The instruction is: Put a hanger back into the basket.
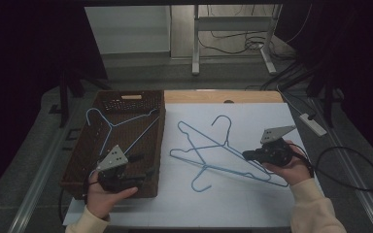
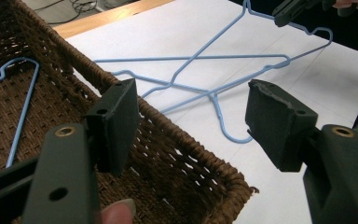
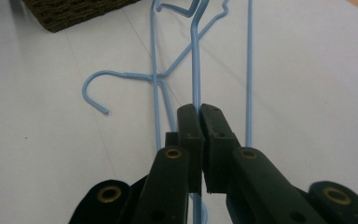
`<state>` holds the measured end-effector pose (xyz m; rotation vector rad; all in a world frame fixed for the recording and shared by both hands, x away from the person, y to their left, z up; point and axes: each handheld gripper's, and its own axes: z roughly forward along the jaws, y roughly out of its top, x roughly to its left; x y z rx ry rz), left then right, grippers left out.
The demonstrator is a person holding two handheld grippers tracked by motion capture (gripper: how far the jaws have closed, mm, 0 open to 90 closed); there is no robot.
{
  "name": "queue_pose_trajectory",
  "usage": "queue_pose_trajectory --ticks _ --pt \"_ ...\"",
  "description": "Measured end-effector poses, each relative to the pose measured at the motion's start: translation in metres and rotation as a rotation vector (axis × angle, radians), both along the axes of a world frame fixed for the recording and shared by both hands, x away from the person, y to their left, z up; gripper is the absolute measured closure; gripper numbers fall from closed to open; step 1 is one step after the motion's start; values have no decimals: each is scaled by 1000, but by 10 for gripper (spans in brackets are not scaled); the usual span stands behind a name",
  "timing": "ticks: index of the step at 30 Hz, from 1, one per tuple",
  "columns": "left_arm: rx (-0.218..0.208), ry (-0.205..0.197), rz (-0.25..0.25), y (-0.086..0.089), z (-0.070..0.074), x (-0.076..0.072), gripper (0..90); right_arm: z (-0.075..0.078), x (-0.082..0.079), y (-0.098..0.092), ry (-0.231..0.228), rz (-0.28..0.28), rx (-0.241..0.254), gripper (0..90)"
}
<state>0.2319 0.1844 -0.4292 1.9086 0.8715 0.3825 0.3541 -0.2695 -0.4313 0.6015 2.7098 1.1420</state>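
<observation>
One hanger (image 1: 121, 127) lay in the basket (image 1: 157, 145); the right claw (image 3: 199, 116) clenched a second hanger (image 1: 228, 148), one remaining on the counter (image 1: 272, 116); the left claw (image 2: 191, 116) gaped empty.

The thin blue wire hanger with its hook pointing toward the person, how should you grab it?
Grip the thin blue wire hanger on a straight run of wire near its right end, coming in low from the right, as the right hand-held gripper does on its neighbour. It lies flat on the white table, so flat pads pinch thin wire best side-on. The curved hook would probably slip.
</observation>
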Motion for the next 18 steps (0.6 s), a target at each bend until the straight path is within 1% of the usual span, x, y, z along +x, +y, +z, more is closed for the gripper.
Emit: queue_pose_trajectory --ticks 8,13,18 --pt "3 -5 -7 -4 2 1 346 3 -2 -5 8 1 36 880" --pt "8 -6 -12 -7 2 3 347 5 -2 -7 8 4 44 880" --pt "12 -7 -19 -10 4 5 347 9 -4 -10 12 9 65 880"
